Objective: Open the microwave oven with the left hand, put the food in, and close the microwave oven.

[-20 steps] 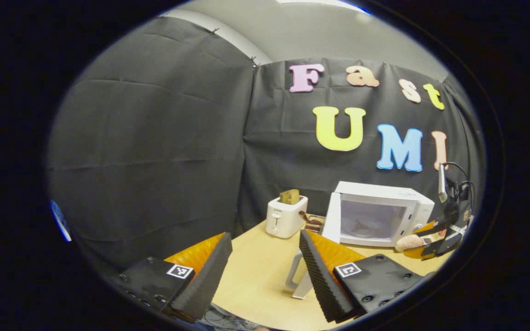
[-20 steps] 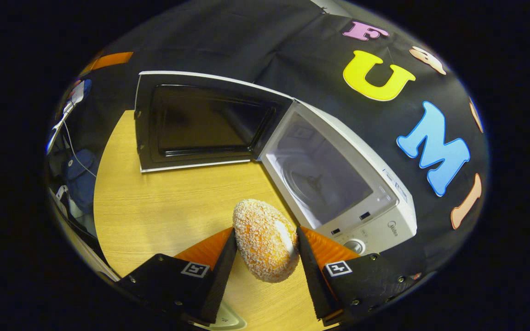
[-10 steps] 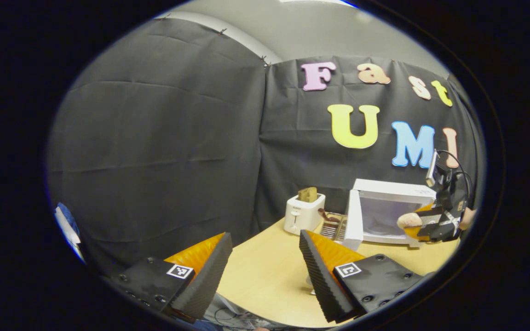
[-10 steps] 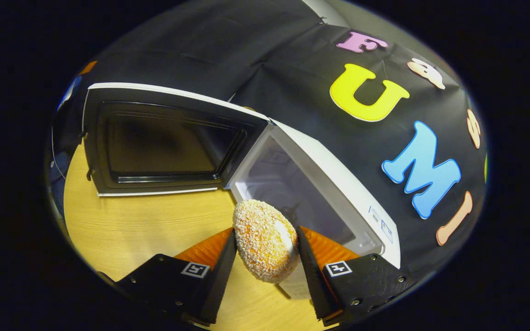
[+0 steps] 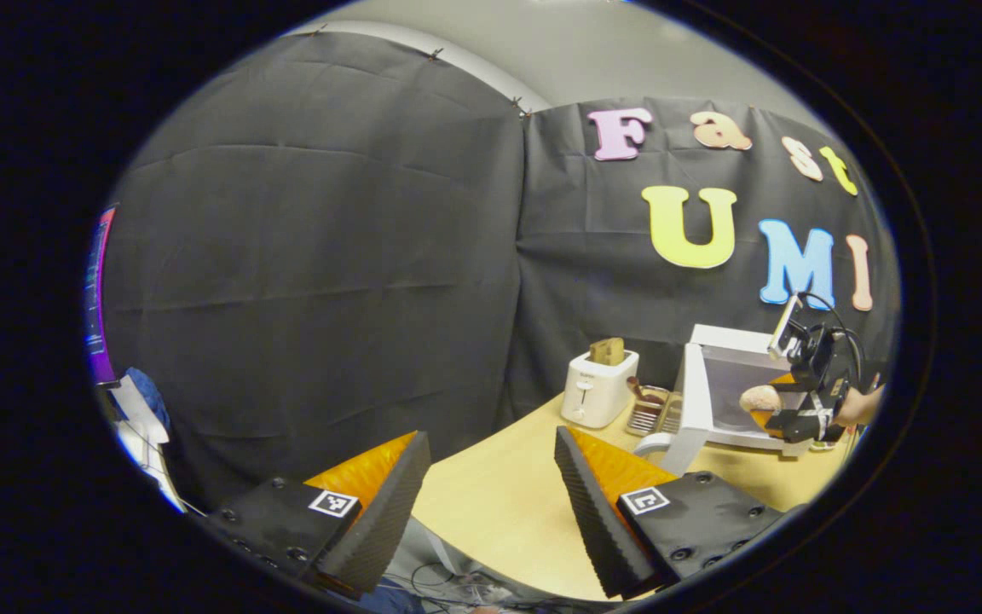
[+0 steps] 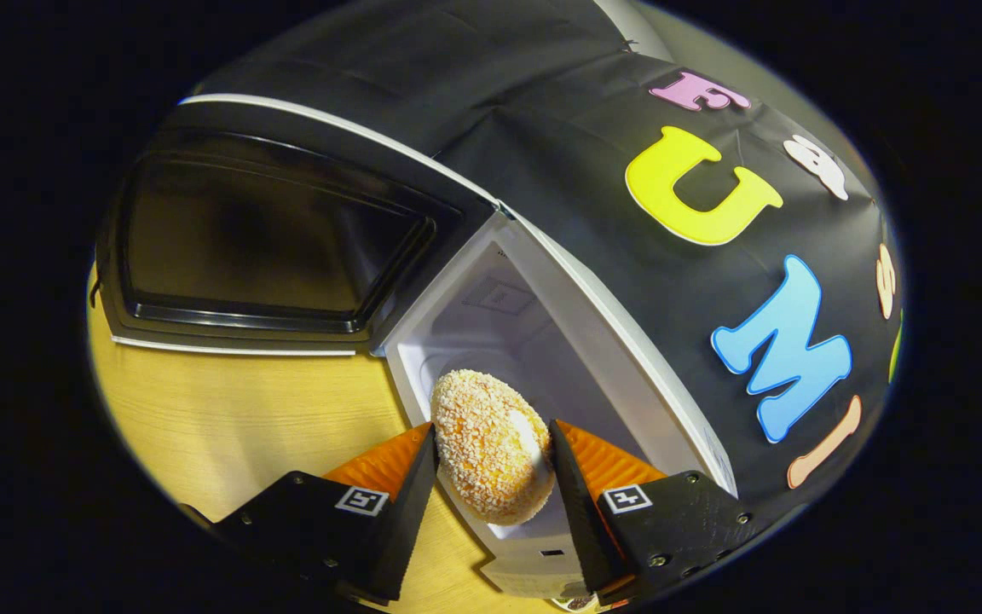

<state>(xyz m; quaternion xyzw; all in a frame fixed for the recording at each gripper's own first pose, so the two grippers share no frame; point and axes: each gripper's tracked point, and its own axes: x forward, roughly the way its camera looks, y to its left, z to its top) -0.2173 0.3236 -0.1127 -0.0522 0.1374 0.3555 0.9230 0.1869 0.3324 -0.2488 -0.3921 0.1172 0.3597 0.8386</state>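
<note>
A round crumb-coated bun (image 6: 491, 445) sits between both fingers of my right gripper (image 6: 491, 460), which is shut on it right at the mouth of the white microwave oven (image 6: 542, 341). The oven's door (image 6: 244, 230) stands swung wide open to the left, its dark inner side facing me. In the left gripper view the same microwave oven (image 5: 734, 388) stands at the far right of the table with its door (image 5: 689, 409) open, and the right gripper (image 5: 806, 401) holds the bun (image 5: 759, 397) in front of the cavity. My left gripper (image 5: 491, 486) hangs open and empty over the table's near edge.
A white toaster (image 5: 597, 388) with a slice of bread in it stands at the back of the wooden table (image 5: 499, 503), left of the microwave. A small rack (image 5: 649, 408) with brown items lies between them. A hand (image 5: 857, 408) holds the right gripper.
The right gripper has carried the bun forward to the oven's opening. The left gripper has drawn back and turned left, so the microwave has slid toward the right edge of its view.
</note>
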